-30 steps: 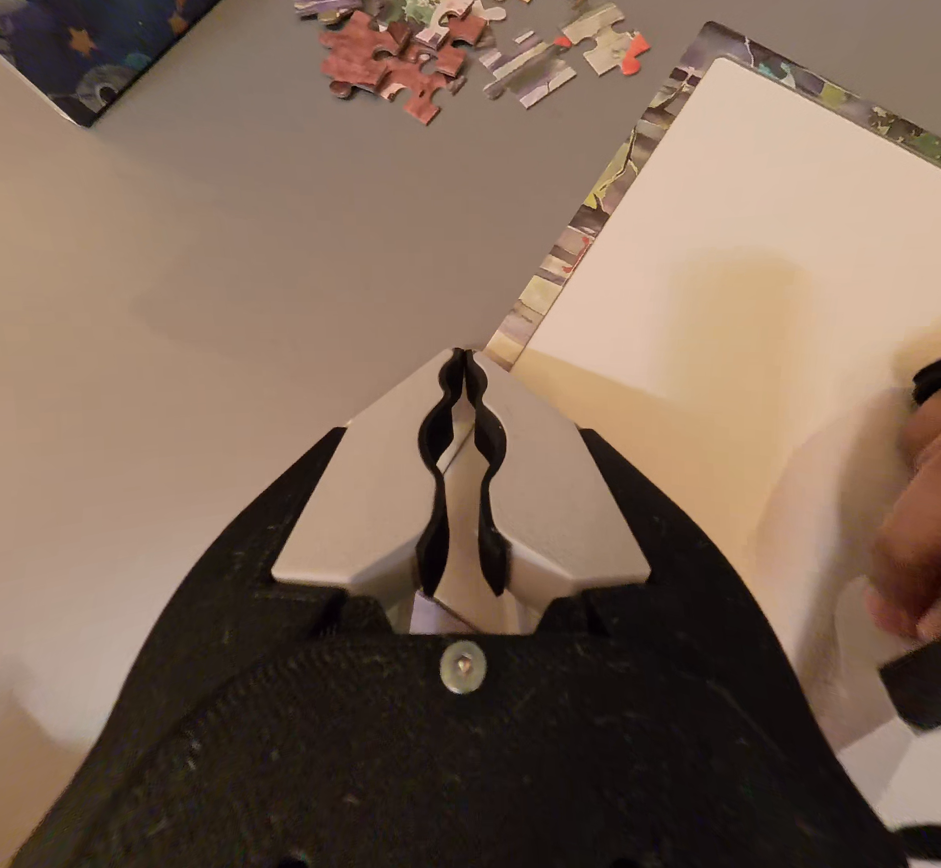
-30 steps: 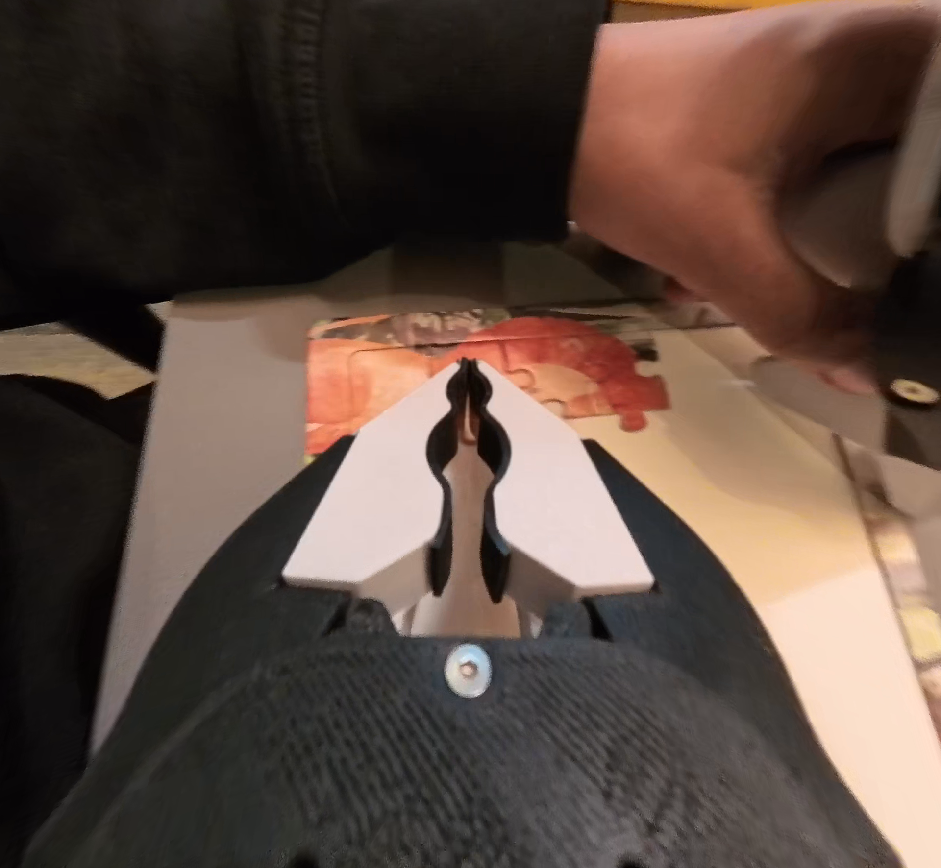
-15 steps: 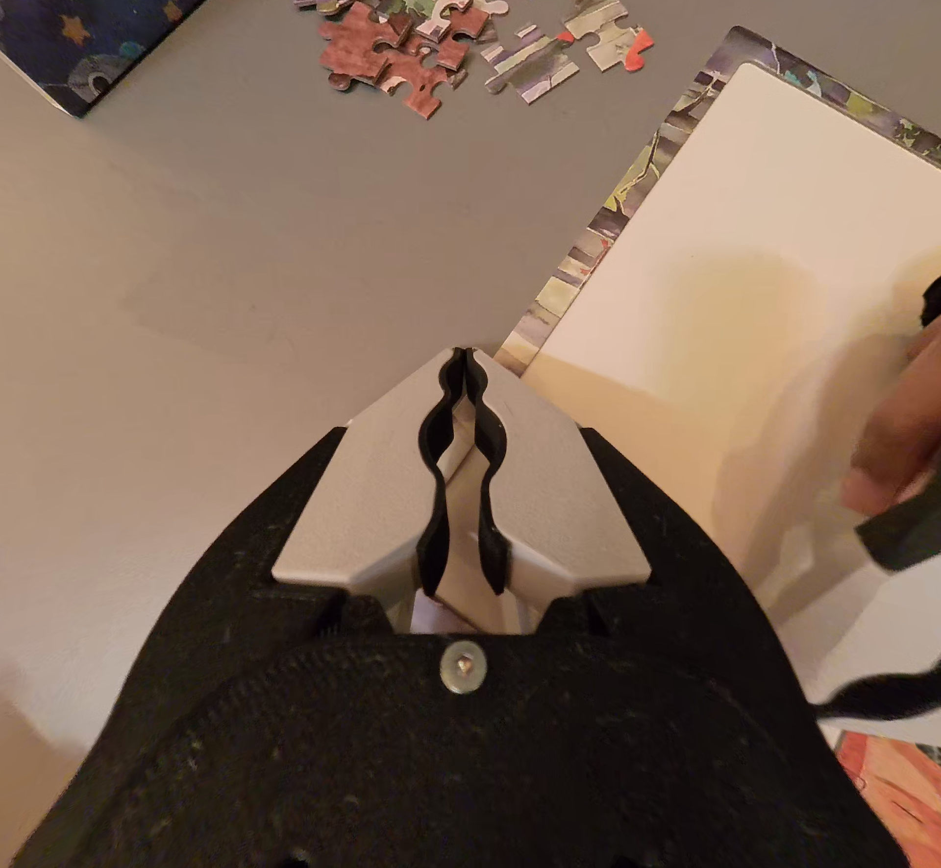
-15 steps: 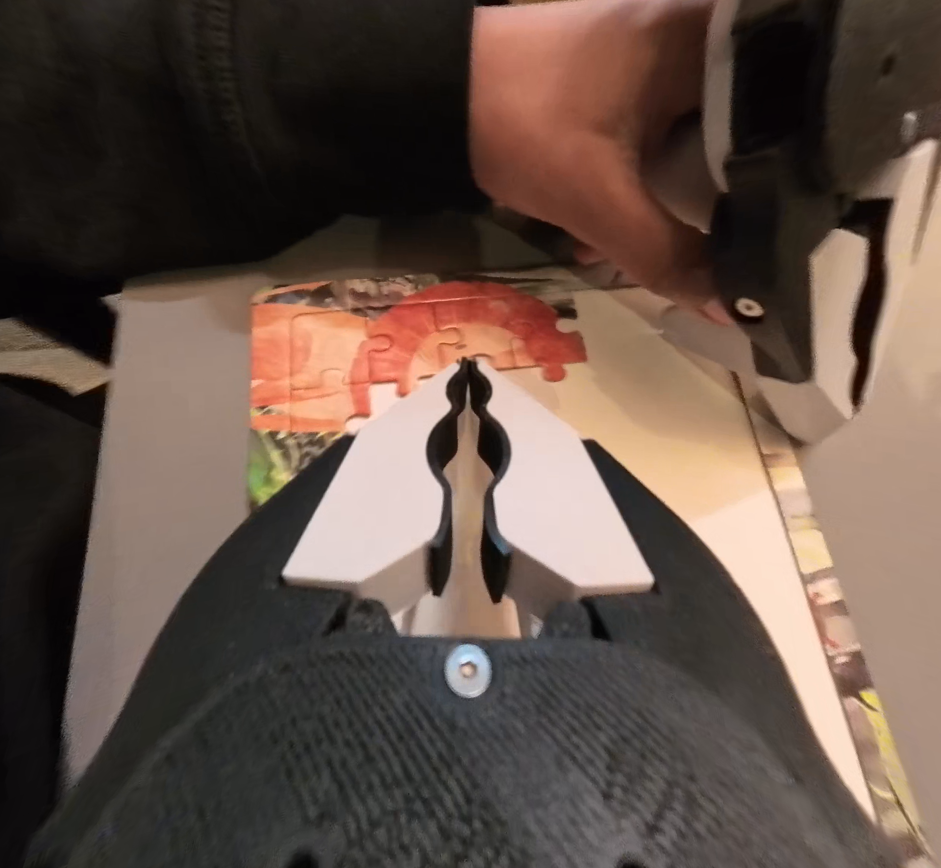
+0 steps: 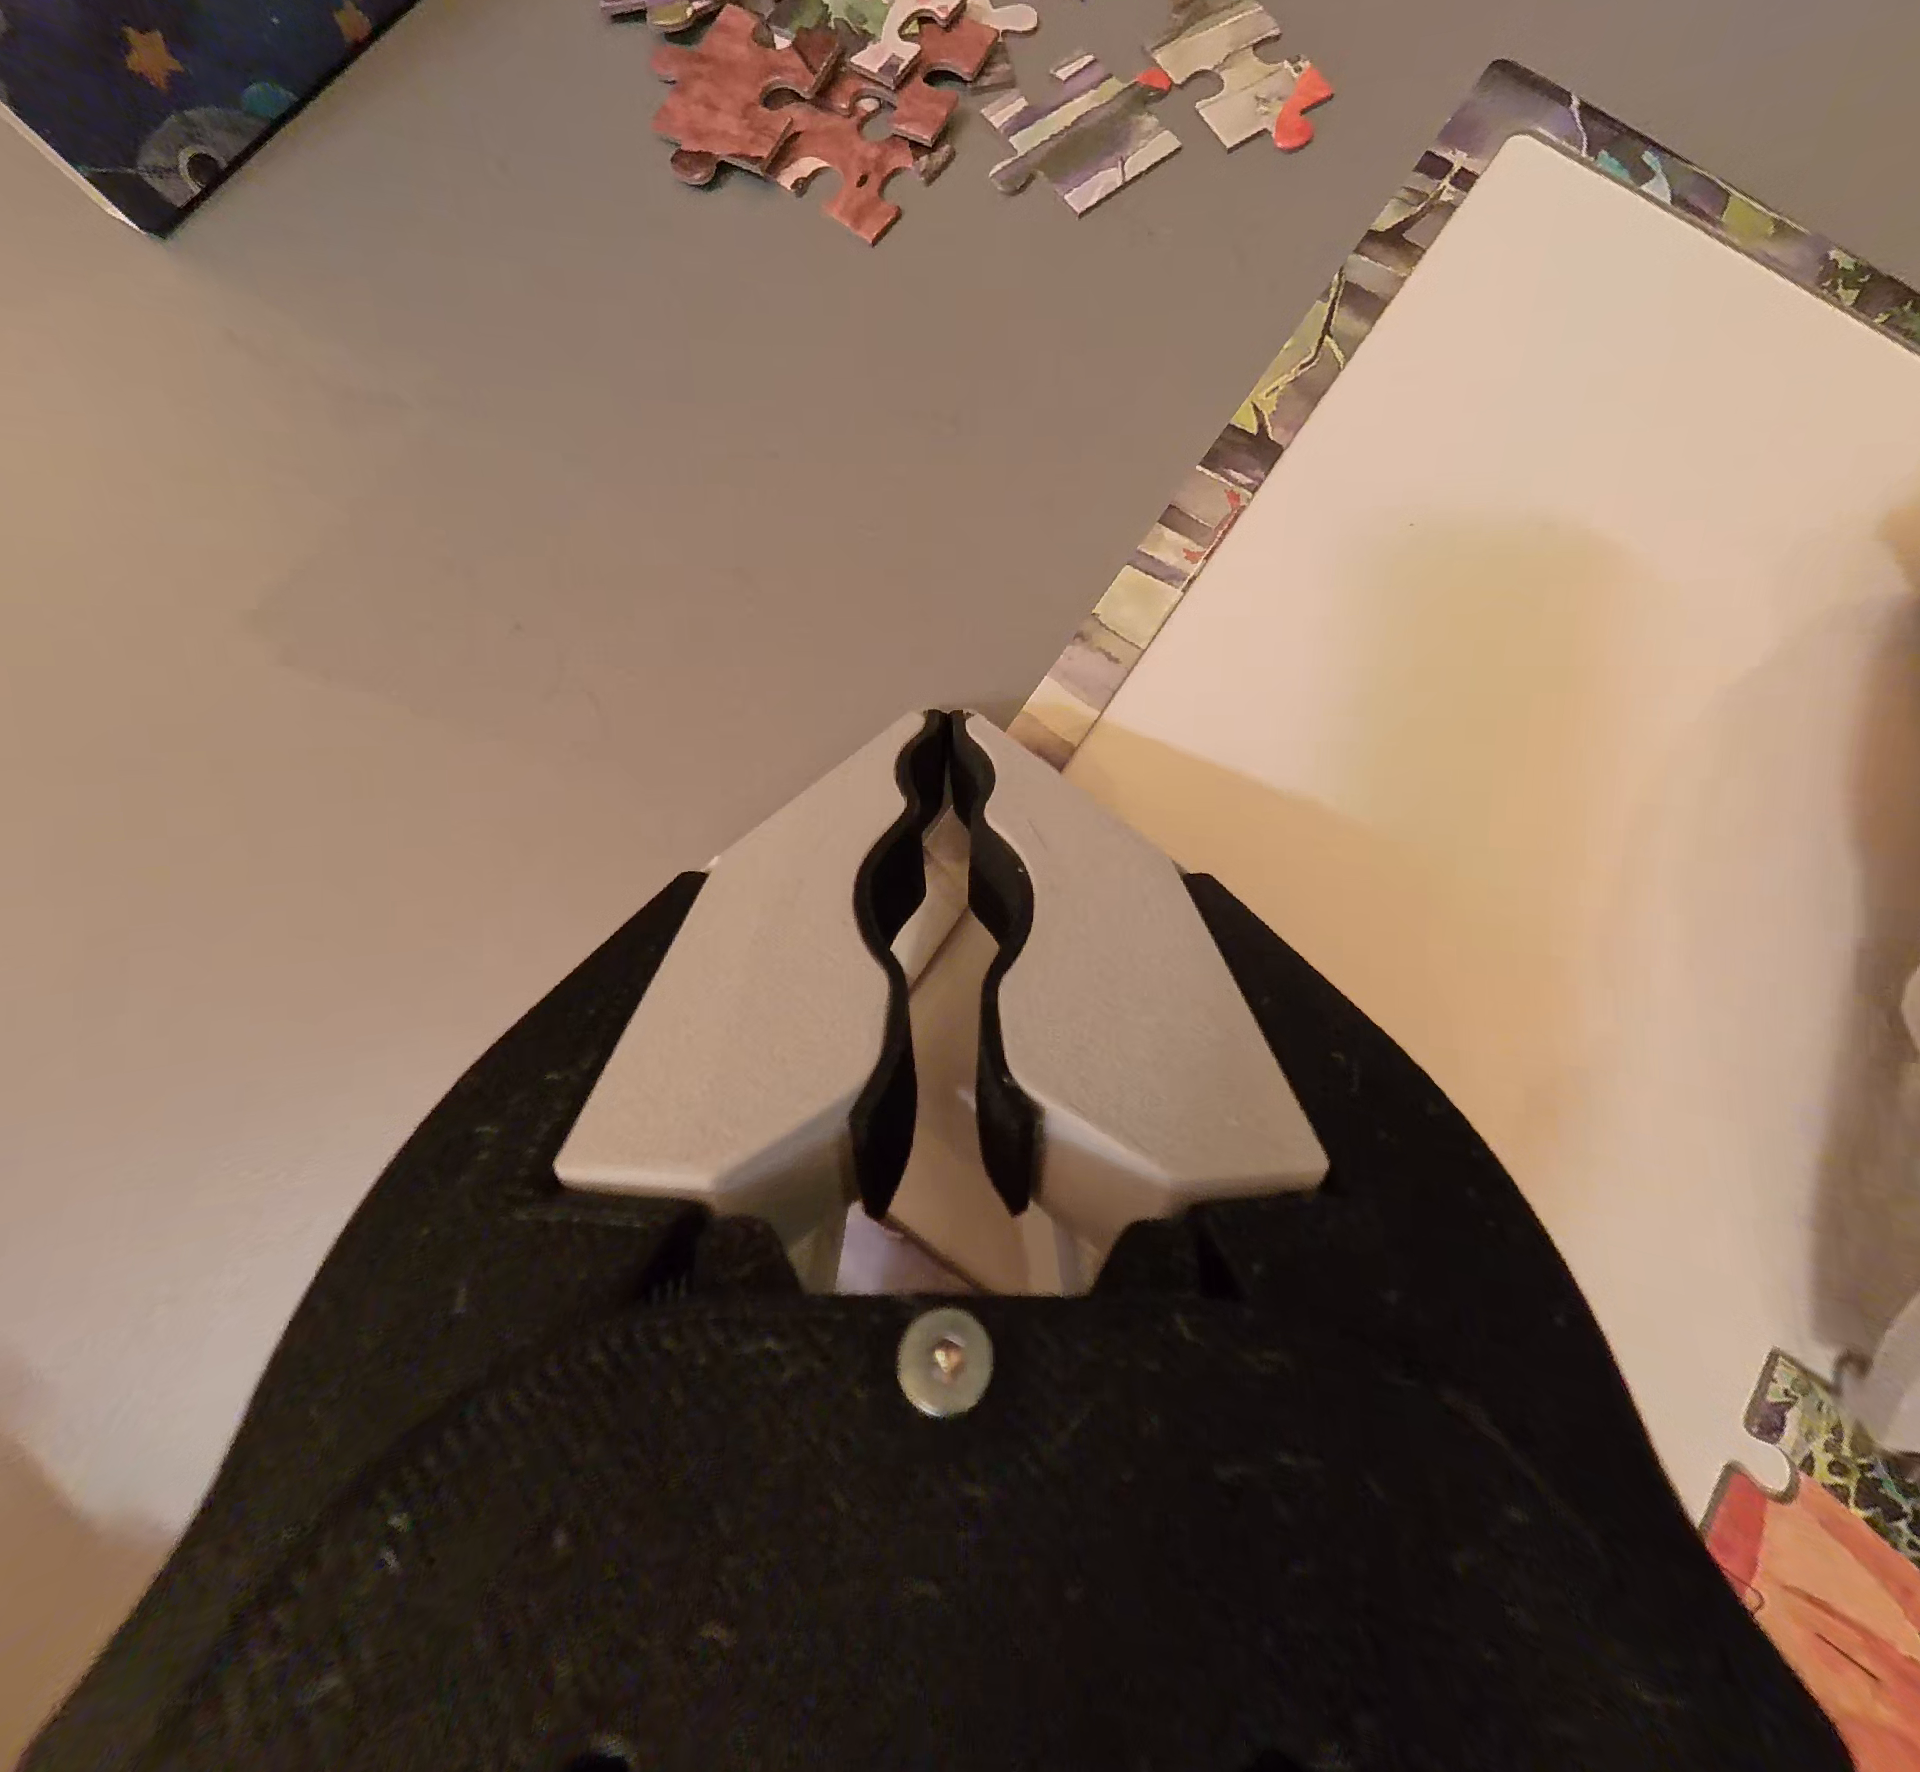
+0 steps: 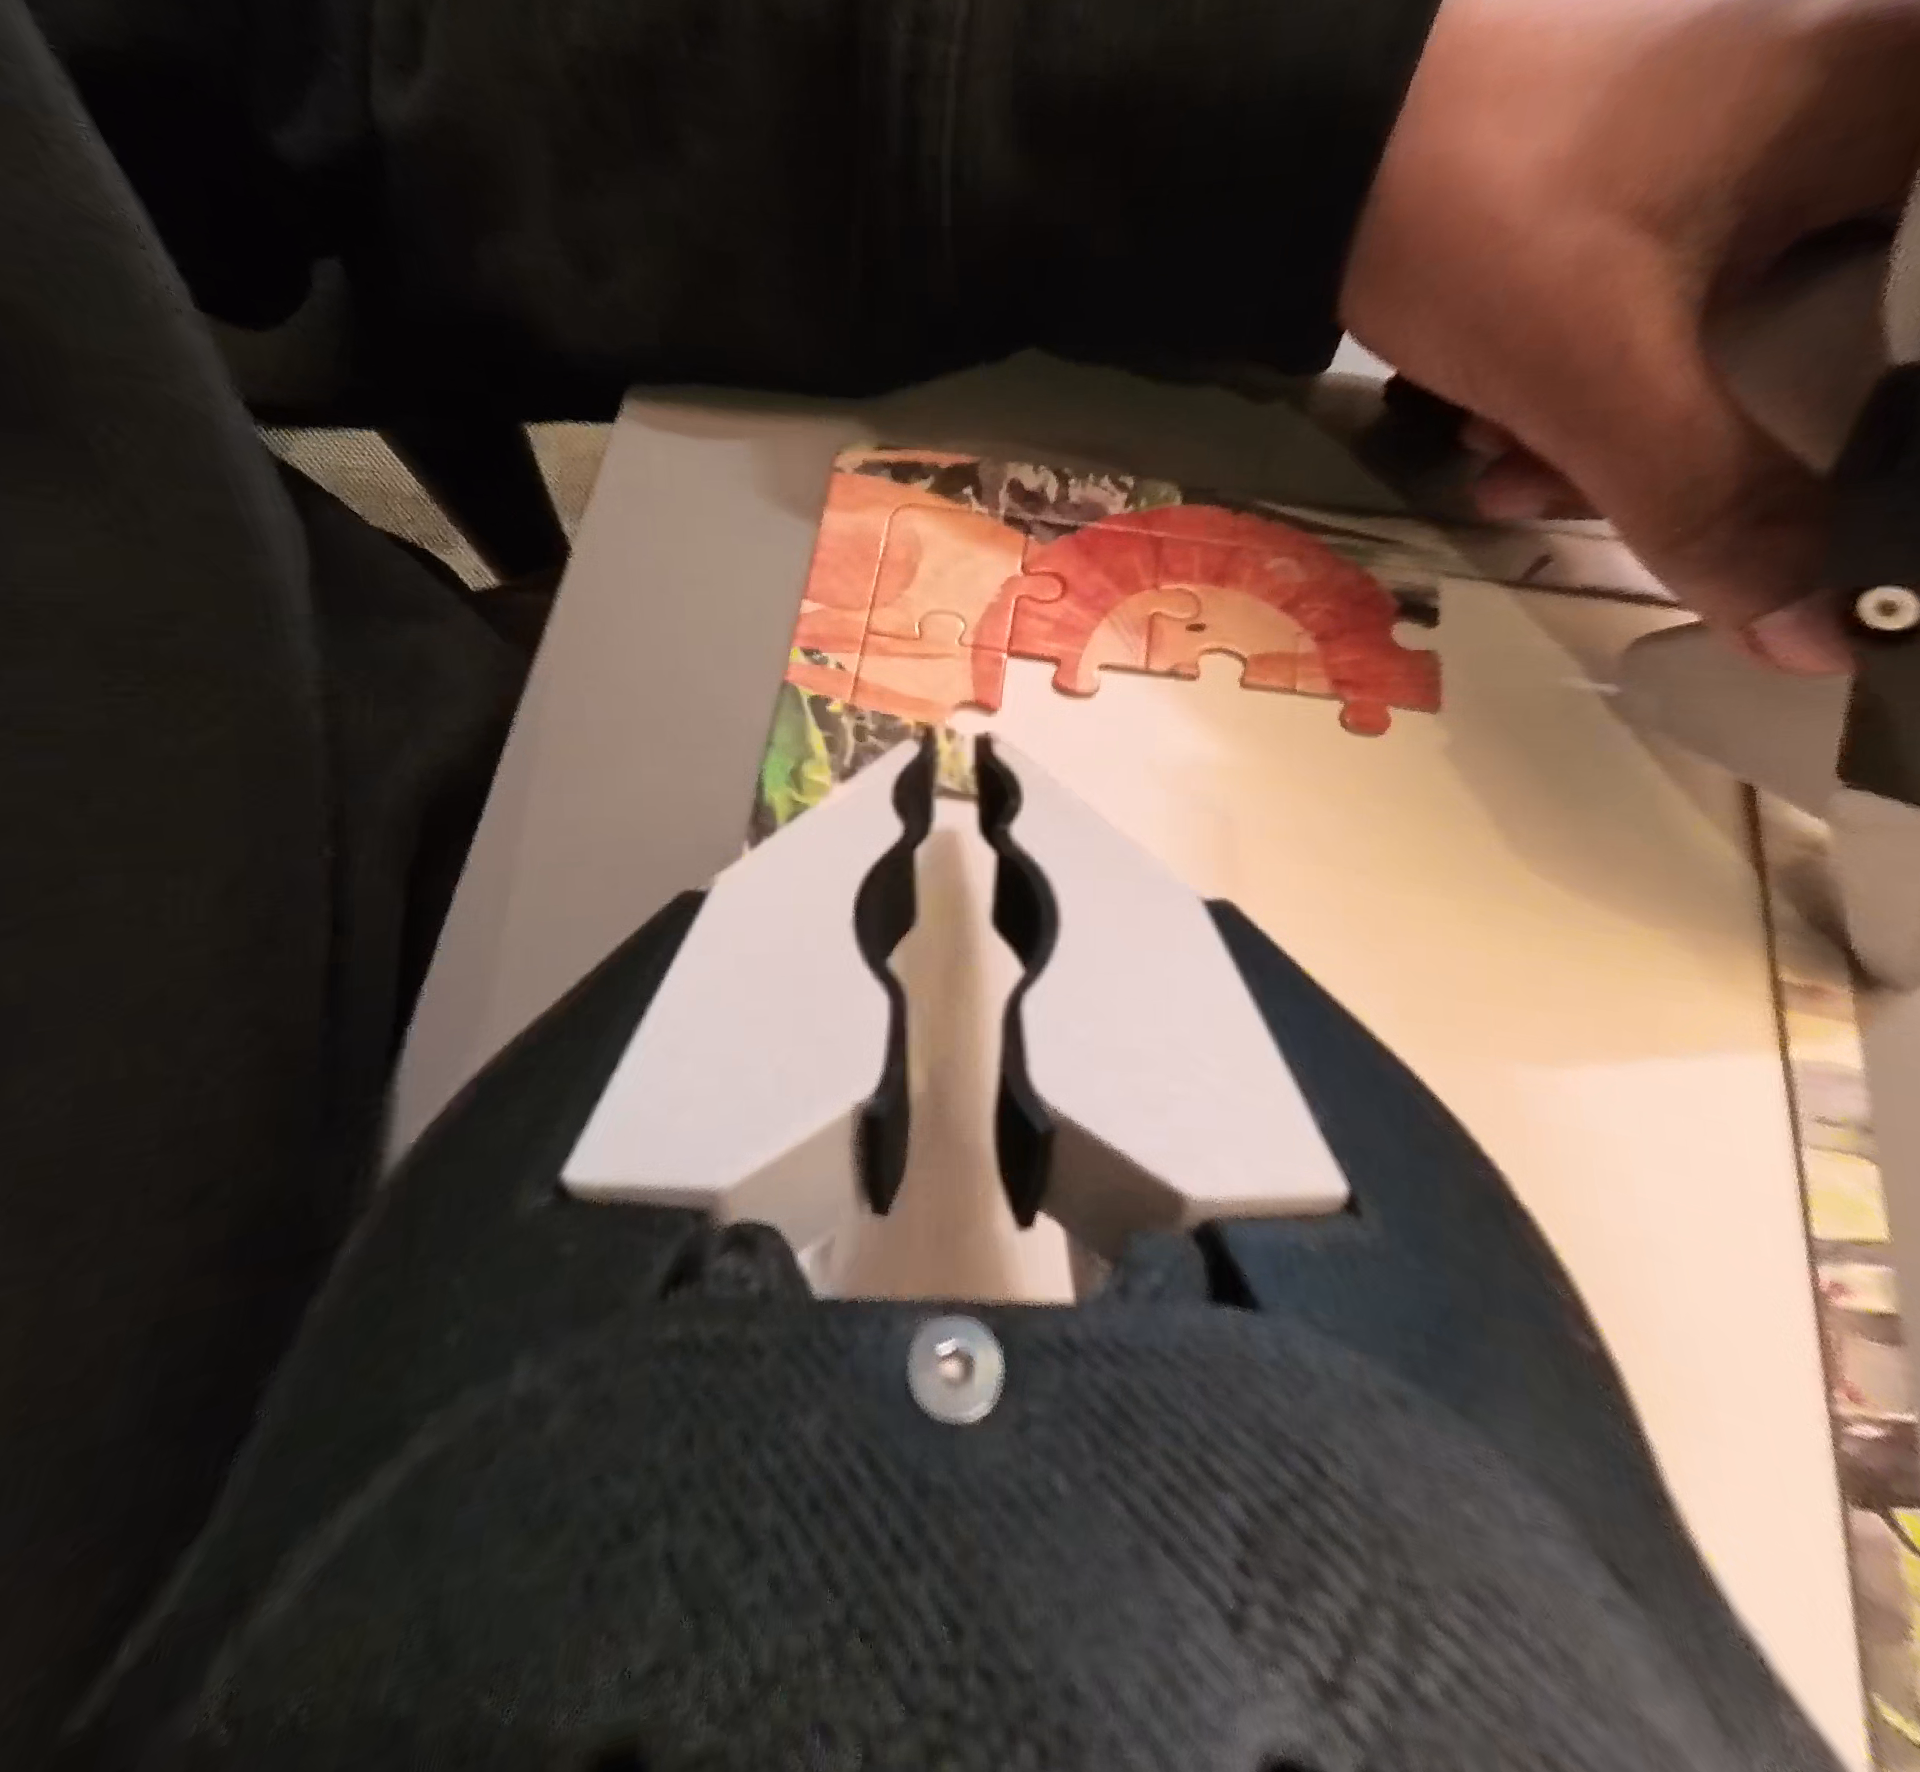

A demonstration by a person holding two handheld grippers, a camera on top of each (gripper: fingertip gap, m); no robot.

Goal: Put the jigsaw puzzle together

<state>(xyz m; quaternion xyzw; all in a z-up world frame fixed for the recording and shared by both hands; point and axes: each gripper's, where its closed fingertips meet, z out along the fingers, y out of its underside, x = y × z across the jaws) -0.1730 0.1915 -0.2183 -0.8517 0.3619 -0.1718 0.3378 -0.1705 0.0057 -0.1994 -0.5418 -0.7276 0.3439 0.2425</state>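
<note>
Item: jigsaw puzzle, partly assembled. Puzzle tray (image 5: 1558, 579), cream bed with a printed border, lies flat on the grey table (image 5: 520, 475), filling the right half of the left wrist view; judged so placed that its frame can guide the pieces. Assembled section (image 6: 1101, 600), orange and red, joined in the tray's corner at upper centre of the right wrist view, close under the person's dark sleeve (image 6: 727, 112) (a corner is the likely place to start). Loose pieces (image 5: 883, 39), heaped at upper centre of the left wrist view, well apart from the tray, beside a dark blue box (image 5: 156, 8) at upper left. Left gripper (image 5: 948, 720): tips pressed together, holding nothing, just beside the tray's near border, far short of the loose pieces. Right gripper (image 6: 951, 751): tips parted by a narrow gap, empty, just below the assembled section; whether it touches it cannot be told. A hand (image 6: 1662, 268) at upper right grips the other tool.
</note>
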